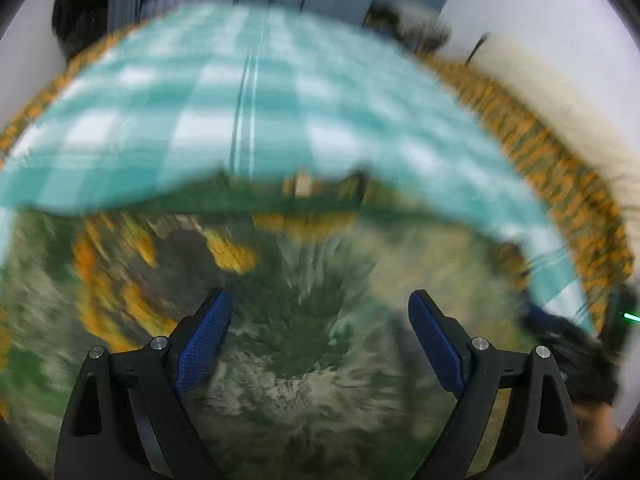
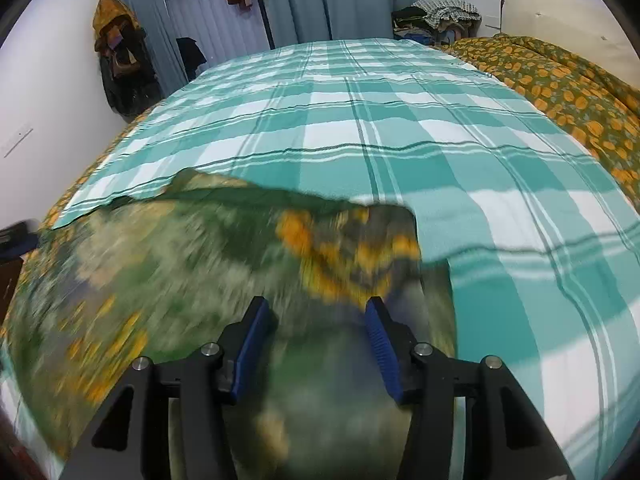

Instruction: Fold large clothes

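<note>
Teal-white plaid sheet [image 2: 400, 128], seemingly green-orange garment [image 2: 192, 264]

White walls [image 2: 60, 80], blue-grey curtains [image 2: 340, 0] behind the bed [image 2: 400, 100], coats [image 2: 120, 68] hanging left, a clothes pile [image 2: 436, 16] right.

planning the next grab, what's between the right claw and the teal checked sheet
In the right wrist view, the green and orange flowered cloth fills the stretch from the right claw up to the teal checked sheet; nothing else there.

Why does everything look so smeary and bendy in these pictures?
Left wrist view: nearly everything is motion-blurred, the checked sheet and the green-and-orange cloth alike. Right wrist view: the sheet is sharp, only the near cloth smears. The fisheye lens curves both pictures.
</note>
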Available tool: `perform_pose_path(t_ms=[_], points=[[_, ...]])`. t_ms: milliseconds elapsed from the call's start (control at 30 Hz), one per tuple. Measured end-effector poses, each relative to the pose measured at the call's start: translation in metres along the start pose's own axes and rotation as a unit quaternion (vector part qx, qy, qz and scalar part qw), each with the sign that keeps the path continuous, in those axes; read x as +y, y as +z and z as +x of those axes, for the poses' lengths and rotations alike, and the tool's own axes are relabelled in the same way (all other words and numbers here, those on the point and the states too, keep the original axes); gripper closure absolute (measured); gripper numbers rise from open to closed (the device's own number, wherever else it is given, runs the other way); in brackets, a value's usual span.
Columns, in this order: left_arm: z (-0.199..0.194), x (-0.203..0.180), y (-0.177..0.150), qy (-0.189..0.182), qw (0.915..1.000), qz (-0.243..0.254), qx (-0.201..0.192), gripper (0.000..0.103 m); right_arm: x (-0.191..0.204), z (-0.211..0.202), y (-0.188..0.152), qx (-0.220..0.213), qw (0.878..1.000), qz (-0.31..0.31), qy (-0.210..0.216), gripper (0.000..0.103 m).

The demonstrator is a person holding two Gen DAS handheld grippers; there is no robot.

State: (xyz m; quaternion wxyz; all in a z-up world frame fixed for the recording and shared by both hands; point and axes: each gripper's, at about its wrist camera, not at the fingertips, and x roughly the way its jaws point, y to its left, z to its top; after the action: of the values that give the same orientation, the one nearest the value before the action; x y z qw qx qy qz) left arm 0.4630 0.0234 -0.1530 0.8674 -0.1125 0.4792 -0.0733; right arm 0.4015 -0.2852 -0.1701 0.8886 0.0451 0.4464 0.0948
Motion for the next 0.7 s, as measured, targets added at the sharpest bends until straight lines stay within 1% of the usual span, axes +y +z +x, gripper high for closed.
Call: perform_pose_path(t_ms=[33, 67, 133, 167, 233, 267, 300, 333, 367, 433, 467, 567, 700], points=[[0.015, -0.001, -0.008, 0.015, 0.9997, 0.01, 0.016, 0.012, -0.003, -0.012, -0.012, -0.005, 1.0, 0.01, 0.009, 0.052], [0.02, -0.003, -0.016, 0.024, 0.9993, 0.025, 0.011, 0.011, -0.005, -0.021, -0.022, -0.009, 1.0, 0.019, 0.018, 0.052], [0.015, -0.009, -0.02, 0.036, 0.9986, 0.038, -0.003, 0.011, -0.011, -0.038, -0.04, -0.021, 0.999, 0.038, 0.031, 0.052], [0.011, -0.011, -0.021, 0.039, 0.9984, 0.04, -0.004, 0.01, -0.014, -0.046, -0.05, -0.027, 0.998, 0.044, 0.033, 0.052], [-0.001, -0.017, -0.027, 0.039, 0.9978, 0.053, 0.0, 0.01, -0.019, -0.061, -0.07, -0.037, 0.998, 0.05, 0.024, 0.051], [-0.006, -0.02, -0.033, 0.037, 0.9973, 0.063, 0.0, 0.01, -0.021, -0.064, -0.075, -0.032, 0.998, 0.054, 0.015, 0.043], [-0.012, -0.023, -0.041, 0.038, 0.9962, 0.078, -0.001, 0.009, -0.026, -0.064, -0.08, -0.018, 0.998, 0.064, 0.011, 0.039], [-0.021, -0.028, -0.054, 0.042, 0.9939, 0.102, -0.002, 0.008, -0.03, -0.063, -0.081, -0.008, 0.997, 0.075, 0.018, 0.039], [-0.022, -0.032, -0.058, 0.047, 0.9923, 0.115, -0.003, 0.007, -0.039, -0.062, -0.083, 0.003, 0.994, 0.105, 0.04, 0.039], [-0.033, -0.036, -0.081, 0.057, 0.9887, 0.138, -0.007, 0.006, -0.049, -0.062, -0.082, 0.01, 0.989, 0.135, 0.053, 0.039], [-0.034, -0.037, -0.085, 0.057, 0.9887, 0.138, -0.007, 0.006, -0.051, -0.062, -0.082, 0.013, 0.988, 0.146, 0.057, 0.039], [-0.047, -0.037, -0.099, 0.052, 0.9904, 0.128, -0.01, 0.006, -0.05, -0.069, -0.087, 0.011, 0.986, 0.154, 0.055, 0.039], [-0.061, -0.045, -0.104, 0.053, 0.9895, 0.133, -0.018, 0.007, -0.052, -0.074, -0.103, 0.021, 0.984, 0.164, 0.064, 0.038]])
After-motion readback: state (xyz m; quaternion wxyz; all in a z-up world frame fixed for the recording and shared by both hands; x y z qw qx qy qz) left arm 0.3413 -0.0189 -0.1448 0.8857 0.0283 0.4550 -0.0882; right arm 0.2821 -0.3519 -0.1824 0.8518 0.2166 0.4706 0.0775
